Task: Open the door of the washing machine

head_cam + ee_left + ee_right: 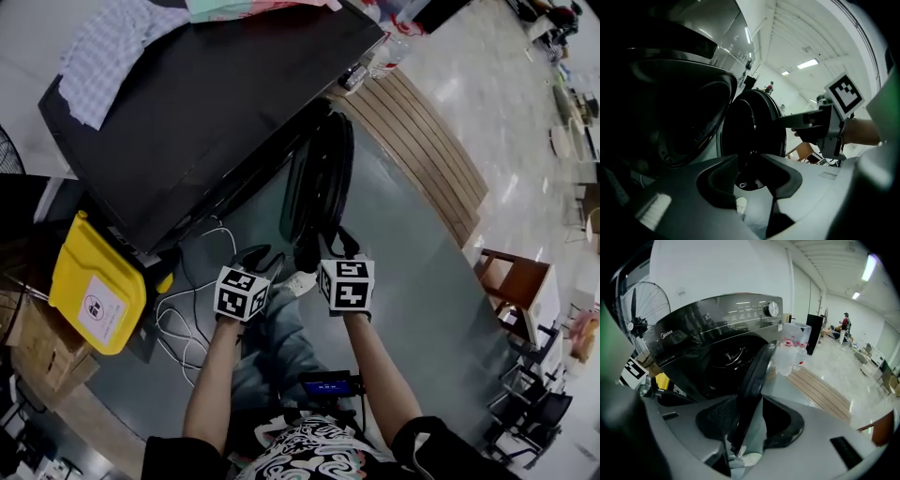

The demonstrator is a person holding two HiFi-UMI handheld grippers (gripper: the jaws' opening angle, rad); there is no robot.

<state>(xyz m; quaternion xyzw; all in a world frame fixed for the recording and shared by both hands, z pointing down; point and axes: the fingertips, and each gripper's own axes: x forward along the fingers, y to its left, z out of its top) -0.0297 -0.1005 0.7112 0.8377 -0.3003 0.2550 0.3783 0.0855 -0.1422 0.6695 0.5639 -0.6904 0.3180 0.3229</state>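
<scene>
Fingers (719, 420) of the right gripper (339, 246) stand apart with the rim of the round dark-glass door (757, 376) running up between them. The rim lies nearer the textured left finger, and a gap shows between it and the right finger, so nothing is clamped. That door is swung out from the glossy black front-loading washing machine (717, 324), whose open drum mouth sits beyond and left of these fingers. The left gripper (752, 180) has its fingers (719, 180) spread as well, with nothing between them. The door's dark face rises just beyond their tips, and the right gripper reaches onto the door's edge up and to the right of them. Clear plastic bottles (790, 355) stand beyond the right finger, and an electric fan with a wire cage (640, 310) is far off to the left. A yellow plastic container (94, 286) sits left of the left gripper, beside white cables (187, 319)
</scene>
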